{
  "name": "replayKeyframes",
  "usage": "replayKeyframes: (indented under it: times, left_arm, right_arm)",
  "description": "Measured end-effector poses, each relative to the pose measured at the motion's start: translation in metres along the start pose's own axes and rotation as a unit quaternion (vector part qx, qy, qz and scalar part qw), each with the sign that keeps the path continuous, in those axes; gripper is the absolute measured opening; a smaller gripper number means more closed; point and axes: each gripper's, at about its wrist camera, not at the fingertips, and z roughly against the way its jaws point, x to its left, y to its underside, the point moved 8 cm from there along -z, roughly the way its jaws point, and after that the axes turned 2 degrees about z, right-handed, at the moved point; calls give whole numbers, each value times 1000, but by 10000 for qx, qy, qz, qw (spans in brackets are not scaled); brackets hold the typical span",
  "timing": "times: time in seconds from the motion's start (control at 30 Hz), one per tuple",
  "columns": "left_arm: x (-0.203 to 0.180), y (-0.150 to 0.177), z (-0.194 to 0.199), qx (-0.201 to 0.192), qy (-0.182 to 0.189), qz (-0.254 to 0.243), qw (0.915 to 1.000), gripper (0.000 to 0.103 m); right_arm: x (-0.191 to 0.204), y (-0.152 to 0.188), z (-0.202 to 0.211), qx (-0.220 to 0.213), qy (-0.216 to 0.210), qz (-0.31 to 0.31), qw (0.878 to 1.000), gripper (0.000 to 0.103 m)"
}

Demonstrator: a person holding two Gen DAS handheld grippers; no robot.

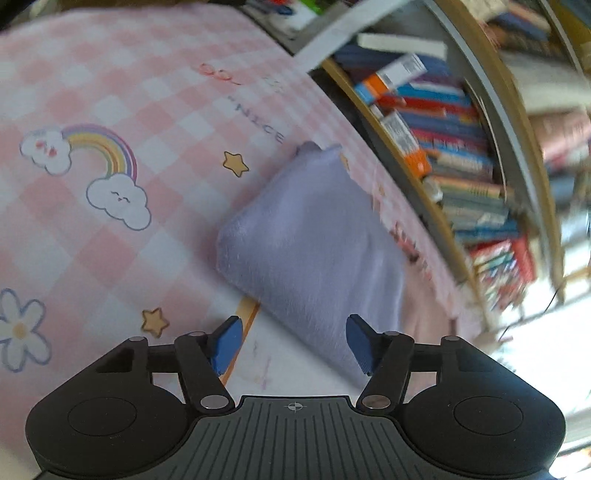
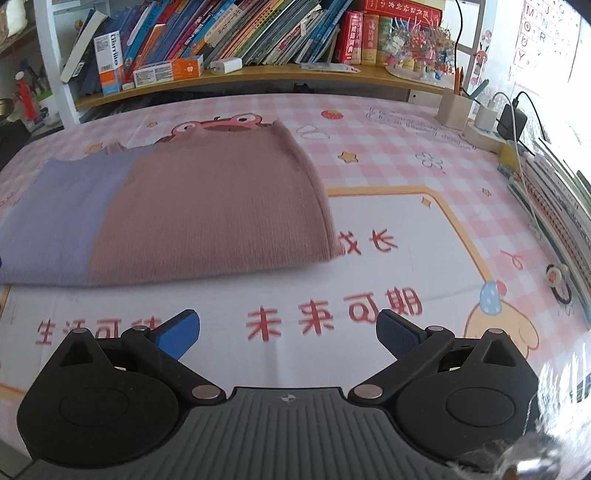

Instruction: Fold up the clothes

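In the left wrist view a folded lavender cloth (image 1: 314,243) lies on the pink checked tablecloth (image 1: 110,92). My left gripper (image 1: 293,343) hovers at its near corner, jaws apart. The cloth's edge runs close to the right blue pad (image 1: 360,345), and neither pad presses on it. In the right wrist view a folded brown ribbed garment (image 2: 221,206) rests partly on top of the lavender cloth (image 2: 55,221). My right gripper (image 2: 288,336) stands wide open over the printed tablecloth (image 2: 369,240), on the near side of the brown garment, with nothing between its fingers.
A shelf packed with books (image 2: 229,33) runs along the far edge of the table. At the right stand a wooden pen holder (image 2: 454,107), a charger with cables (image 2: 511,122) and a row of books (image 2: 554,199). A hair tie (image 2: 557,277) lies near them.
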Motion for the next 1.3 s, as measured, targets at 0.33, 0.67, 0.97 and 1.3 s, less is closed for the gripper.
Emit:
replayKeyframes:
  times: [0.33,0.67,0.97,1.3]
  left_arm:
    - [17,-29,-22,-105,-11,1720,9850,35]
    - [-6,-60,10,-593,328,259,9974,6]
    - [12,-71,2,-454,-15,289,9986,14]
    - [19,-70,-18,-387,188,861,9954,34]
  right_arm:
    - [-18,-46,-25,-176,252,-812,9962,98]
    - [4,-49,-52,211,-383,-893,9950,38]
    - [34,-47,-57,230,-467,-470,9975,37]
    - [29,-46,-61,241,-665,-531,9961,37]
